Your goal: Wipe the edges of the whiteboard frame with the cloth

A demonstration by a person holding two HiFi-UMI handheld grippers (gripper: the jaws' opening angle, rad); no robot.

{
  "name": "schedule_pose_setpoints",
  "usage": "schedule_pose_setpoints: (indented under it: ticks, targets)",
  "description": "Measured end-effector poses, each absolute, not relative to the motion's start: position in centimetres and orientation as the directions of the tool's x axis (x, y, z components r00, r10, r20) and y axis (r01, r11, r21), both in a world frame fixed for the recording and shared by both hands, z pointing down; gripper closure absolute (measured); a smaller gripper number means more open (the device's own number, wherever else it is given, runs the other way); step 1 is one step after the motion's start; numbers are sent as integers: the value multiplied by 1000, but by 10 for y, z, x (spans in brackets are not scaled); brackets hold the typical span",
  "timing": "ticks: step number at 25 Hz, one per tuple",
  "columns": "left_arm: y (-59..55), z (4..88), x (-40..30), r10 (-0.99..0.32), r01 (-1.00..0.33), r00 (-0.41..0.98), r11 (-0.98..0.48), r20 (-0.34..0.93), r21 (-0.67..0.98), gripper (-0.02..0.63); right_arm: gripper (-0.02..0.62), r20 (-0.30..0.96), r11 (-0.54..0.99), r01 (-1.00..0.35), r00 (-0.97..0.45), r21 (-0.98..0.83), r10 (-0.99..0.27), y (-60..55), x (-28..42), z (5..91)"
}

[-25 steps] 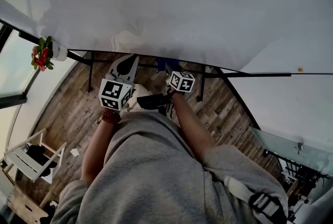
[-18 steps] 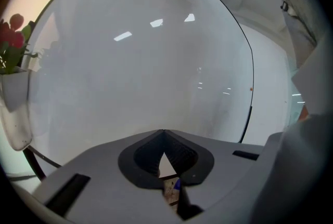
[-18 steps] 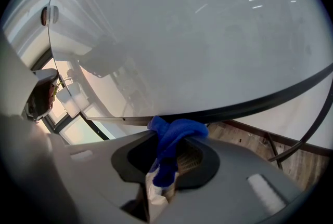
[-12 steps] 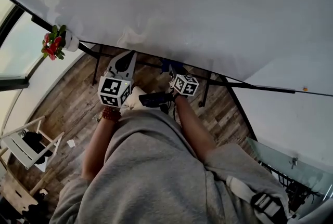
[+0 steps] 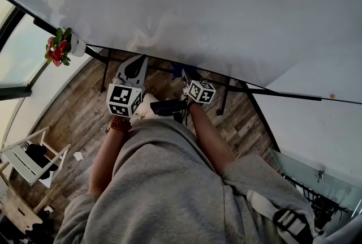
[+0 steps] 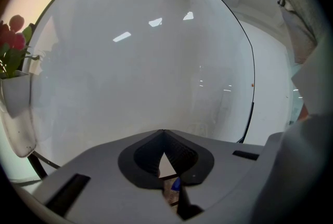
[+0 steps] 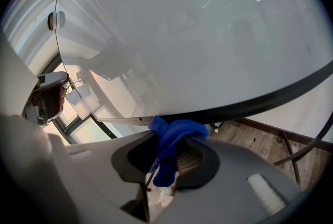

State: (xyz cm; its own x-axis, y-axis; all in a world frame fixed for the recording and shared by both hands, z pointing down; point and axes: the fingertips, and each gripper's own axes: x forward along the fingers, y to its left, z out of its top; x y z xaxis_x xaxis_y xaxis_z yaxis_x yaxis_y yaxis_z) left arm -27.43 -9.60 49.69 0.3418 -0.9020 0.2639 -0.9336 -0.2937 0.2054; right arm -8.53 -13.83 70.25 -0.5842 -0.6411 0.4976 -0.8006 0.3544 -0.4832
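Your right gripper (image 7: 167,145) is pinching its ribbed dark pads tight on the blue cloth (image 7: 177,128); a soft, nubby bunch is bulging past the tips and seems to be touching the underside of the whiteboard frame (image 7: 270,94), a thin, smooth, dark strip along the board's bottom edge; your left gripper (image 6: 164,137), left of the cloth, is holding its jaws together with nothing between them, pointing at the board face above the frame; the whiteboard (image 6: 130,62) is glossy white, reflecting ceiling lights; red flowers (image 6: 11,43) in a white holder are hanging by the frame's left end. Likely risks: only a fold is being gripped, so dragging along the frame could pull the cloth free; the bunch could ride up onto the board face and miss the edge; the left gripper's hard grey tips could knock the board.
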Motion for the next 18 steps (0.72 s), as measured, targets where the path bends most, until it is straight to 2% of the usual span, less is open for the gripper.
schedule_pose_setpoints:
  ticks: [10, 18]
  targets:
    - [-92, 500, -288, -907, -944, 316, -269, 278, 194, 597, 508, 471, 421, -751, -653, -509, -593, -137, -117, 702]
    - [-80, 503, -307, -918, -957, 268, -219, 292, 189, 597, 508, 413, 391, -707, -679, -589, -607, -138, -132, 700]
